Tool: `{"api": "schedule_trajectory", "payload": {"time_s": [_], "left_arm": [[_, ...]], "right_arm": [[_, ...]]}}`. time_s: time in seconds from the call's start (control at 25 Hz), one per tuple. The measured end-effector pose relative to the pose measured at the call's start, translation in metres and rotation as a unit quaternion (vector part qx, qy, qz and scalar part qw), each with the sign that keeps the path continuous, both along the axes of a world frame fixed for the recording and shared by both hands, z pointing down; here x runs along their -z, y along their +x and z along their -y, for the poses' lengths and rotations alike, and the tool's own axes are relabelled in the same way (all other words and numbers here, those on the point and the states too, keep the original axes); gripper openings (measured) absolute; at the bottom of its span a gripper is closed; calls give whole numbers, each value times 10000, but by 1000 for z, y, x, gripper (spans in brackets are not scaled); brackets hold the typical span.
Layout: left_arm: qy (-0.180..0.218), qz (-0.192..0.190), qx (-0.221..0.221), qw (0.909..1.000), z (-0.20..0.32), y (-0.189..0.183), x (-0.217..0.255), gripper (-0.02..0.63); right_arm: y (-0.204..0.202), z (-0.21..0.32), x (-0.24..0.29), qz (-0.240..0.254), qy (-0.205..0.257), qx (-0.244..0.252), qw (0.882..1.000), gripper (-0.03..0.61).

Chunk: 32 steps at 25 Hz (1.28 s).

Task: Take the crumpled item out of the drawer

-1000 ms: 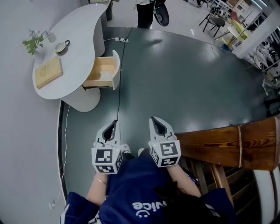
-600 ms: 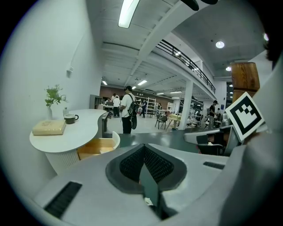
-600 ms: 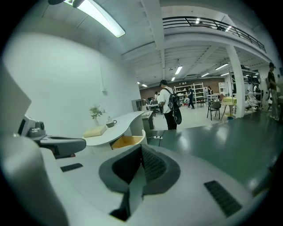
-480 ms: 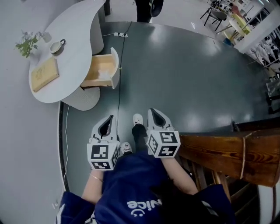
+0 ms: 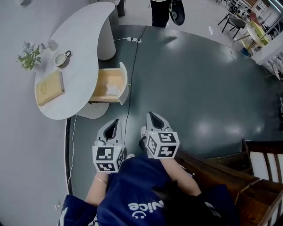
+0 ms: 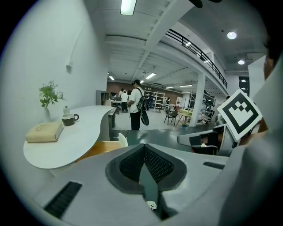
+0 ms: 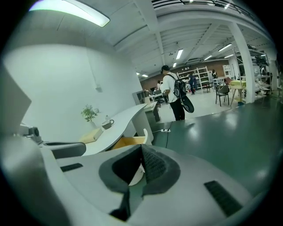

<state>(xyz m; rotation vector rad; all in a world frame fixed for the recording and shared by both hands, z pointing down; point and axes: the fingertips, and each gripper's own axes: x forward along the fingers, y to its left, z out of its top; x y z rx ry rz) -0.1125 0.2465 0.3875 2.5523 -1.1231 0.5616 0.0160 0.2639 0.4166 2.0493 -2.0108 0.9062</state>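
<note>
The white curved table [image 5: 84, 53] has its wooden drawer [image 5: 102, 86] pulled open, and a white crumpled item [image 5: 113, 90] lies in the drawer's right end. Both grippers hang side by side over the dark green floor, well short of the drawer. My left gripper [image 5: 116, 121] is shut and holds nothing; in the left gripper view [image 6: 143, 148] its pads meet, with the drawer [image 6: 104, 148] ahead to the left. My right gripper [image 5: 150, 114] is also shut and empty; in the right gripper view [image 7: 141, 148] the drawer [image 7: 128, 142] shows just beyond its tips.
On the table lie a book [image 5: 48, 87], a cup [image 5: 62, 58] and a small plant [image 5: 27, 55]. A black cable [image 5: 132, 79] runs across the floor past the drawer front to a power strip [image 5: 133, 39]. A person [image 5: 161, 11] stands beyond. Wooden furniture [image 5: 252, 176] sits at the lower right.
Both grippers have moved forward over the floor toward the table. The drawer now sits nearer to them, and the wooden furniture has slid off to the lower right.
</note>
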Motion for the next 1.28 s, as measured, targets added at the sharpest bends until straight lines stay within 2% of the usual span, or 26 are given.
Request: {"api": "schedule_trajectory", "payload": {"time_s": [0.28, 0.64, 0.88, 1.28], "left_arm": [[-146, 100, 221, 9996, 52, 35, -8, 5], [-305, 134, 478, 9983, 87, 74, -22, 5], [-395, 267, 511, 9976, 98, 78, -30, 5], [-772, 424, 684, 9938, 137, 63, -60, 5]], "right_arm": [[31, 56, -5, 143, -60, 346, 9993, 8], [40, 100, -18, 320, -139, 1182, 9924, 8], [44, 109, -25, 470, -196, 1264, 9907, 8], [38, 140, -30, 289, -292, 1505, 9878, 8]]}}
